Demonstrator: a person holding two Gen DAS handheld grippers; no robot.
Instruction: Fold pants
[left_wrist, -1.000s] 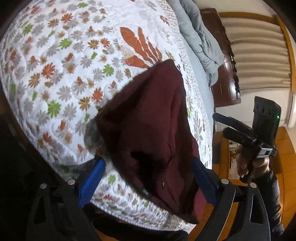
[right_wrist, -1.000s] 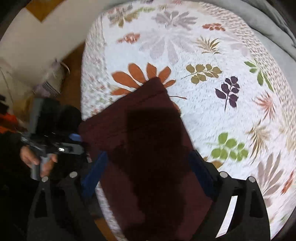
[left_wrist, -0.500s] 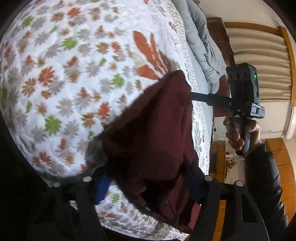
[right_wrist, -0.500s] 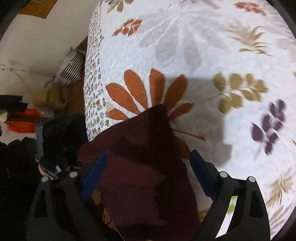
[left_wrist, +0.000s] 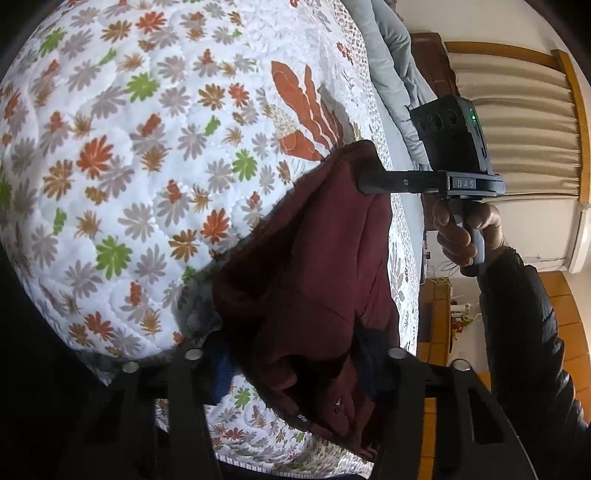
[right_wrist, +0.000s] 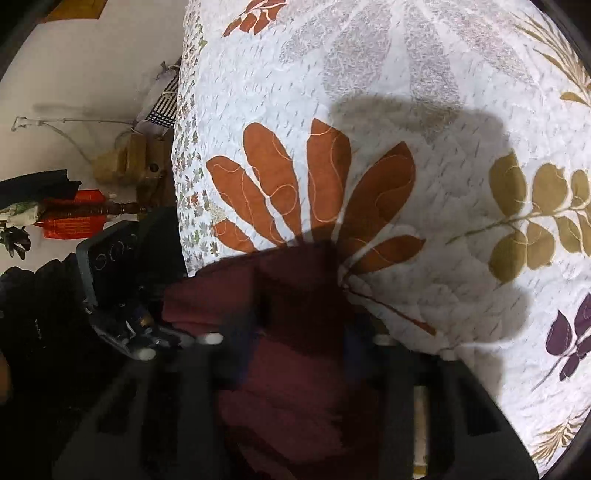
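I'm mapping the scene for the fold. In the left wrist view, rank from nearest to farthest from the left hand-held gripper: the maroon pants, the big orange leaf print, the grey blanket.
1. Maroon pants: between the left hand-held gripper's closing jaws.
2. Big orange leaf print: on the quilt, beyond the pants' far end.
3. Grey blanket: bunched at the upper right, farthest.

In the left wrist view the flowered quilt (left_wrist: 147, 166) lies bare across the whole left and upper part of the frame, open to a hand, while the maroon pants (left_wrist: 314, 280) heap up at centre and lower right. The right gripper (left_wrist: 364, 182) and its hand (left_wrist: 461, 232) block the right side, with a grey blanket (left_wrist: 395, 74) bunched at the upper right. In the right wrist view the quilt's upper and right parts are free.
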